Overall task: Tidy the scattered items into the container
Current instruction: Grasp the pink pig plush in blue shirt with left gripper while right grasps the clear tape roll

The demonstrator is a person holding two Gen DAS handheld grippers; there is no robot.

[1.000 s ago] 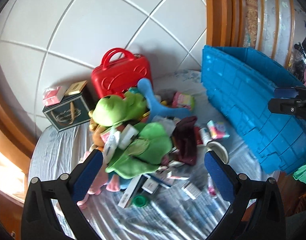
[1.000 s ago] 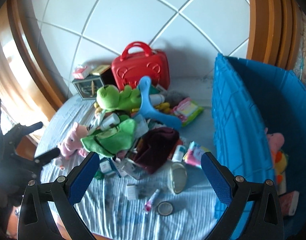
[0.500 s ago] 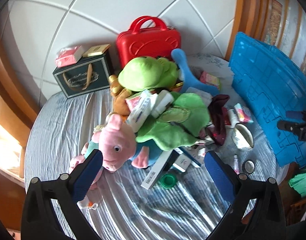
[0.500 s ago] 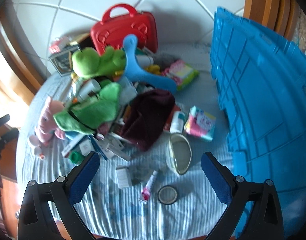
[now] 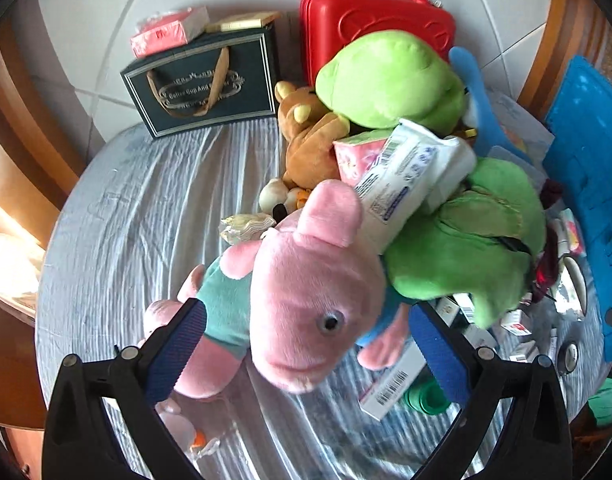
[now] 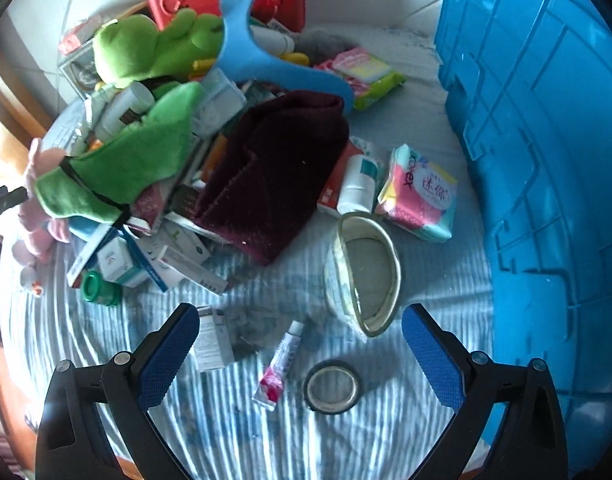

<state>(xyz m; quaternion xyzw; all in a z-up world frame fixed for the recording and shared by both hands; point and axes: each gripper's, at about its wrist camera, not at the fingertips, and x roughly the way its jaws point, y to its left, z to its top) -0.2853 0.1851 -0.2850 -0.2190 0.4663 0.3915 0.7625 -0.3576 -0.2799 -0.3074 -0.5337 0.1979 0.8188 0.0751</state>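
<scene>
A pink pig plush (image 5: 306,300) in a teal shirt lies at the near edge of a heap of toys and boxes. My left gripper (image 5: 307,354) stands open, its blue pads on either side of the pig's head and not pressing it. Behind it are a green frog plush (image 5: 457,240) and a brown bear (image 5: 309,148). My right gripper (image 6: 300,358) is open above a small pink tube (image 6: 280,364) and a roll of tape (image 6: 333,386), with a round tin (image 6: 363,276) just beyond. The blue container (image 6: 545,140) rises on the right.
A red case (image 5: 369,20) and a dark green gift box (image 5: 202,88) stand at the back against the tiled wall. A maroon cloth (image 6: 274,176), tissue packs (image 6: 419,196), a blue hanger (image 6: 258,56) and several small boxes litter the striped tablecloth (image 5: 138,208).
Both grippers have dropped closer to the table. The left one has closed in on the pink pig, which now fills the space between its pads. The right one has lowered over the tube and tape.
</scene>
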